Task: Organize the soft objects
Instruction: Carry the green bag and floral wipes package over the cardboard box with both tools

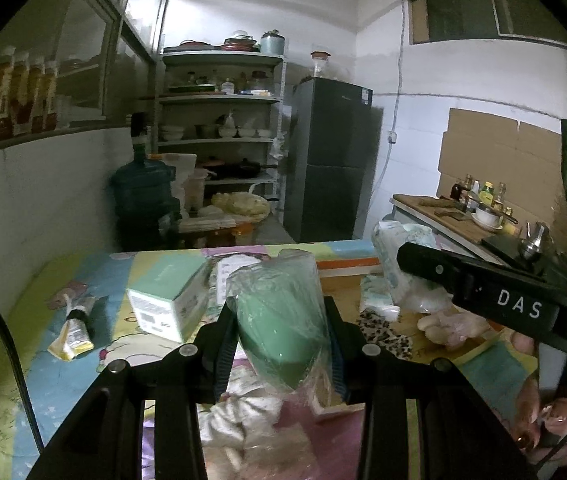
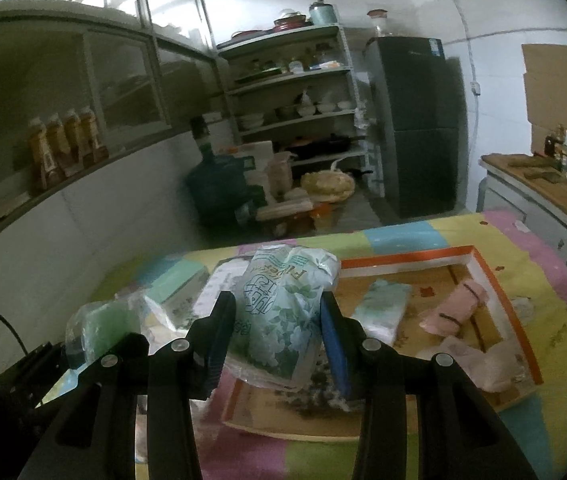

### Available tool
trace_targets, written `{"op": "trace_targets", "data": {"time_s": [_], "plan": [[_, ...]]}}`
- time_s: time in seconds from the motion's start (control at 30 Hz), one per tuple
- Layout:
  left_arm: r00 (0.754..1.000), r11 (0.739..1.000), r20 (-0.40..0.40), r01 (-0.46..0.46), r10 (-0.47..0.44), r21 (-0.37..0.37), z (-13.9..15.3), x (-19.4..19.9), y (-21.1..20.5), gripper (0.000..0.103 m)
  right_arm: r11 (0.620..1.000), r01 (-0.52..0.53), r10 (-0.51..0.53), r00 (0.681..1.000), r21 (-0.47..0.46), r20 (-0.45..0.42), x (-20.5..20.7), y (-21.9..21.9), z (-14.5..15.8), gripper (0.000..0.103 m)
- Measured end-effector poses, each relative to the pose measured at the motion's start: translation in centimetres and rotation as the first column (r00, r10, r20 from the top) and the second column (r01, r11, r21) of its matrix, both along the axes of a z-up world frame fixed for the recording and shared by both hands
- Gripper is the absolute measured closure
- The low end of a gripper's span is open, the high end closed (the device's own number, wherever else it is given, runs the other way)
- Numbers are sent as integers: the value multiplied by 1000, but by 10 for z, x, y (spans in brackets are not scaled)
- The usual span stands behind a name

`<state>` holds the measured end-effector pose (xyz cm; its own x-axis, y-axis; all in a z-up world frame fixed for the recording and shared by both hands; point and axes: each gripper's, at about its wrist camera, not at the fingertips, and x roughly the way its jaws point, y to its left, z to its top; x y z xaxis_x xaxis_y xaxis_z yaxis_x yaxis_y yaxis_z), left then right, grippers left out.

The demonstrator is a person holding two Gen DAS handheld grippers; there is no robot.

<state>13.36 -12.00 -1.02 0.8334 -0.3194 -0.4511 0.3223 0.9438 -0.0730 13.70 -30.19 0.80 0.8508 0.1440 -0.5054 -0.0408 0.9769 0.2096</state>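
My left gripper [image 1: 279, 336] is shut on a green soft item in clear plastic wrap [image 1: 279, 312], held above the colourful cloth. It also shows in the right wrist view [image 2: 103, 328] at the left. My right gripper [image 2: 275, 328] is shut on a floral tissue pack [image 2: 283, 312], held over the left end of the orange-rimmed tray [image 2: 403, 258]. The right gripper's body [image 1: 483, 292] shows in the left wrist view. In the tray lie a second tissue pack [image 2: 383, 308], a pink rolled cloth [image 2: 455, 308] and a pale bagged item [image 2: 479, 360].
A mint-green box [image 1: 167, 300] and a yellow tube [image 1: 75, 328] lie on the patterned cloth [image 1: 23, 360] left of the tray. A leopard-print cloth [image 1: 383, 332] lies in the tray. Behind stand a water jug [image 2: 219, 188], shelves [image 2: 295, 92], a fridge [image 2: 415, 128] and a counter [image 2: 543, 184].
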Motion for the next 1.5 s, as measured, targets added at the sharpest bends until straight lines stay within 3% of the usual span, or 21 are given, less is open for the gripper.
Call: {"op": "trace_targets", "data": {"time_s": [0.87,1.5], "plan": [[996,997,-45,72,-71,34,-5,42,-85,63,991,125,-124,992,37,-23,5,-98,-10,59],[985,998,-166,46,-41,30,-34,106,-112,63,987,146,-139,986,71,-96,31,-128,-43,59]]}}
